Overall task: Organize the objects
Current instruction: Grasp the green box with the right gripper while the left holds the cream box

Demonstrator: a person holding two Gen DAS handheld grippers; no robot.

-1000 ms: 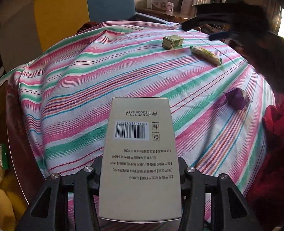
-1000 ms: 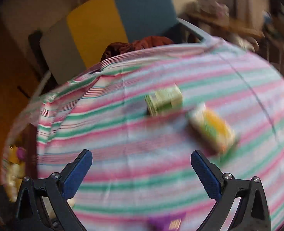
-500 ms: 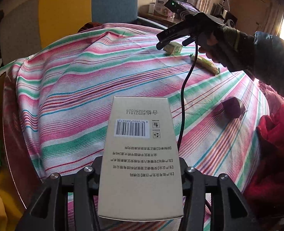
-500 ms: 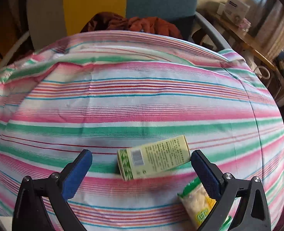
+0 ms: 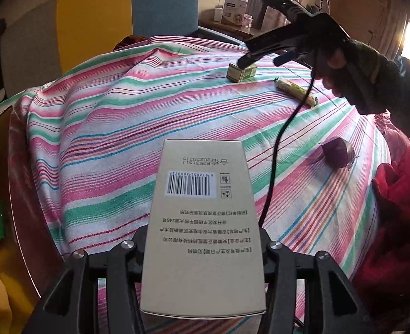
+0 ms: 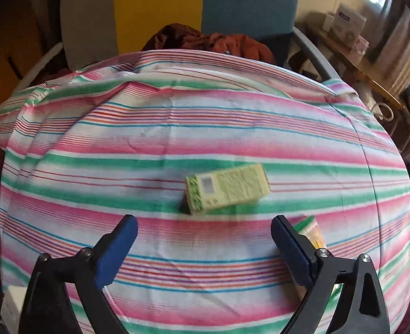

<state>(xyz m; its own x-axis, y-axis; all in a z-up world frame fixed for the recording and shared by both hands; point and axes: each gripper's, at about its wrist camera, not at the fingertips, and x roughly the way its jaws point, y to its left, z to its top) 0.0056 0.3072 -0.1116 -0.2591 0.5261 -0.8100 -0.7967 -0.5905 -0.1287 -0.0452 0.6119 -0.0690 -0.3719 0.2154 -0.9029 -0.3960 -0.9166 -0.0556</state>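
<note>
Carton, pale green, lies flat on the striped worktop just ahead of the right claw, whose jaws are closing with nothing between them. The left claw grips a beige box.

The right gripper, its fingers closing on nothing, hovers just short of the green box on the striped cloth.
</note>
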